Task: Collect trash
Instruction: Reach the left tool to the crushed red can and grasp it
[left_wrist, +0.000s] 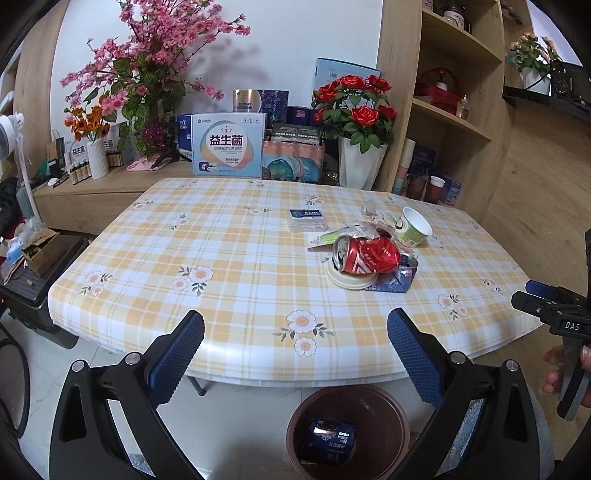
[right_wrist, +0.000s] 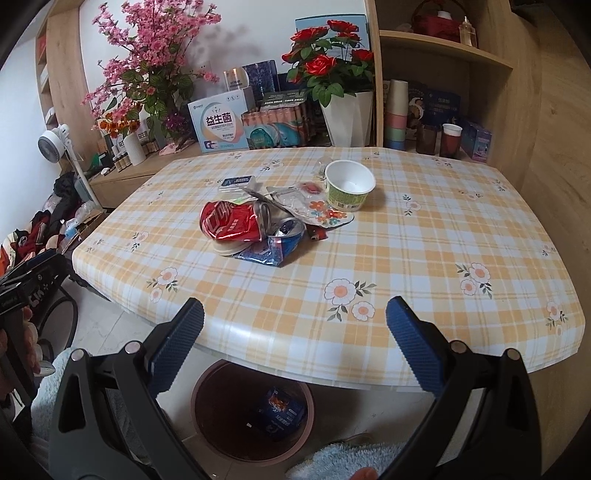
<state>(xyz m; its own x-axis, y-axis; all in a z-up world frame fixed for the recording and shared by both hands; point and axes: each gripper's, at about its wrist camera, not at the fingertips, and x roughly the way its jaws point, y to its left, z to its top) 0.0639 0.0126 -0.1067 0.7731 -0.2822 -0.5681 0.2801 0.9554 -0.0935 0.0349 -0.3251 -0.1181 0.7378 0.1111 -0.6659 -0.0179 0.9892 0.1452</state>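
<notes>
A pile of trash lies on the checked table (left_wrist: 221, 258) (right_wrist: 443, 258): a crushed red can (left_wrist: 364, 254) (right_wrist: 231, 221), a crushed blue can (left_wrist: 400, 275) (right_wrist: 277, 247), a white lid (left_wrist: 347, 282), a green-and-white paper cup (left_wrist: 413, 227) (right_wrist: 349, 186), clear wrappers (right_wrist: 295, 199) and a small blue box (left_wrist: 306, 218) (right_wrist: 238, 182). A brown bin (left_wrist: 347, 432) (right_wrist: 251, 410) stands on the floor under the near table edge, with a blue carton (left_wrist: 327, 439) (right_wrist: 280, 410) inside. My left gripper (left_wrist: 295, 354) is open and empty above the bin. My right gripper (right_wrist: 295, 343) is open and empty at the near table edge.
Flower vases, boxes and bottles crowd the wooden sideboard (left_wrist: 110, 184) behind the table. A shelf unit (left_wrist: 450, 110) with cups stands at the back right. A fan (left_wrist: 11, 136) and clutter sit at the left. The right gripper's body (left_wrist: 554, 314) shows at the left view's right edge.
</notes>
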